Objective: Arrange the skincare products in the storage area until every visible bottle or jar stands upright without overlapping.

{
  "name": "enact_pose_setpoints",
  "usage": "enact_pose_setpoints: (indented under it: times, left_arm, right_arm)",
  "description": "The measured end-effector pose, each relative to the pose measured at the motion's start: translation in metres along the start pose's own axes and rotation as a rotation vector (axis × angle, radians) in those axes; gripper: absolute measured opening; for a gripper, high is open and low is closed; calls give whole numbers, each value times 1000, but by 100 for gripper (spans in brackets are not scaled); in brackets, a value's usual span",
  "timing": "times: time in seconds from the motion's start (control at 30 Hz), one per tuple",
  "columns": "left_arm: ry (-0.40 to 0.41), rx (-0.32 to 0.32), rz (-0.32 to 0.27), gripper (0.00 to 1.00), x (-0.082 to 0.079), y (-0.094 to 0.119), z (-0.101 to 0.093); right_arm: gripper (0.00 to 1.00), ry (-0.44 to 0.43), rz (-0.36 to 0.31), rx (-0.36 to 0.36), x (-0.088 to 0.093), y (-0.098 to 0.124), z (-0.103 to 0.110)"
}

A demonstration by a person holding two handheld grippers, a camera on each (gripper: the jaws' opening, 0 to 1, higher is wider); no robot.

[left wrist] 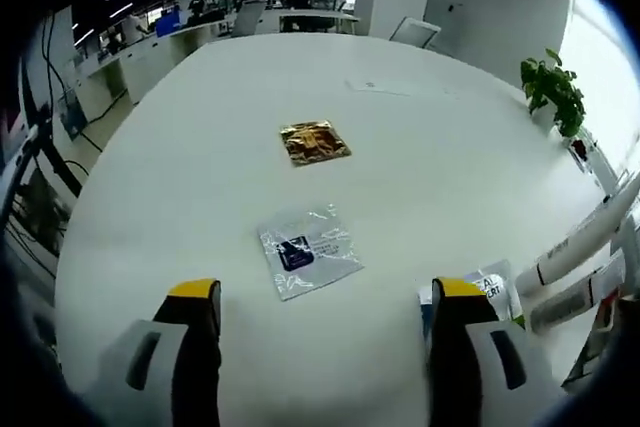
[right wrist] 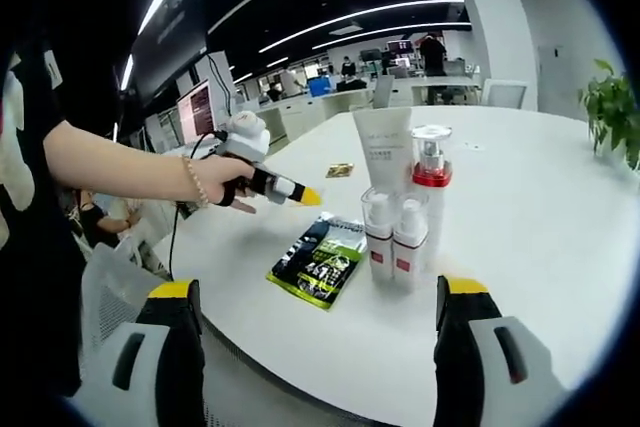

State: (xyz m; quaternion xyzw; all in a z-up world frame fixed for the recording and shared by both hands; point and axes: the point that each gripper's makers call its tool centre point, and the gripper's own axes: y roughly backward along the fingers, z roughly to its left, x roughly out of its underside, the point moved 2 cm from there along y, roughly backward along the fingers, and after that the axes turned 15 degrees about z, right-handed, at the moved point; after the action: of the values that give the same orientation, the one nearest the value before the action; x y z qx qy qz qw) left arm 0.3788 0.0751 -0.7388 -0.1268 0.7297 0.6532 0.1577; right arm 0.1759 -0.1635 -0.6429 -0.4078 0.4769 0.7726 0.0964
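In the right gripper view, a group of skincare products stands upright on the white table (right wrist: 540, 207): a tall white tube (right wrist: 383, 150), a pump bottle with a red collar (right wrist: 431, 162) and two small white bottles with red labels (right wrist: 379, 235) (right wrist: 410, 239). My right gripper (right wrist: 318, 292) is open in front of them, at the table's near edge. A hand holds my left gripper (right wrist: 300, 193) over the table to their left. In the left gripper view, my left gripper (left wrist: 325, 292) is open above a clear sachet with a dark label (left wrist: 306, 251).
A green and black packet (right wrist: 322, 259) lies flat beside the small bottles. A gold sachet (left wrist: 313, 141) lies farther out on the table. A white packet (left wrist: 497, 292) peeks by the right jaw. White long shapes (left wrist: 580, 242) cross the right edge. A potted plant (right wrist: 610, 107) stands at the table's side.
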Motion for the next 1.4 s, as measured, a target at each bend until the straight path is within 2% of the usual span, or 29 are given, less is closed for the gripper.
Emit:
enact_pose_setpoints:
  times: [0.17, 0.27, 0.33, 0.43, 0.5, 0.77, 0.83, 1.0, 1.07, 1.1, 1.23, 1.4]
  left_arm:
    - [23, -22, 14, 76, -2, -5, -3]
    - [9, -103, -2, 72, -5, -2, 6]
    - [1, -114, -10, 70, -11, -3, 10]
    - [7, -115, 9, 70, -18, -10, 10]
    - [11, -121, 12, 69, -12, -6, 11]
    - [17, -107, 21, 62, -12, -9, 6]
    - [-43, -97, -8, 57, -15, -7, 1]
    - [-44, -90, -19, 47, -20, -13, 4]
    - [-54, -74, -20, 35, -22, -13, 4]
    - [-44, -49, -30, 35, -25, -17, 3]
    - [-67, -48, -34, 36, -22, -18, 2]
    - [-54, -29, -30, 36, -22, -20, 2]
  right_arm:
    - [97, -6, 0, 4, 0, 0, -1]
    - [96, -14, -2, 8, 0, 0, -3]
    - [96, -18, -3, 8, 0, 0, -3]
    - [97, -21, -1, 8, 0, 0, -3]
    - [97, -21, -1, 8, 0, 0, -3]
    - [96, -30, -3, 5, 0, 0, -4]
    - [96, -28, 0, 4, 0, 0, -3]
    - [96, -28, -1, 1, -1, 2, -1]
    - [96, -27, -1, 3, -1, 2, -1]
    - [96, -26, 0, 4, -1, 2, -1]
    - [96, -22, -2, 4, -1, 1, -2]
    - [96, -15, 1, -3, 0, 0, -1]
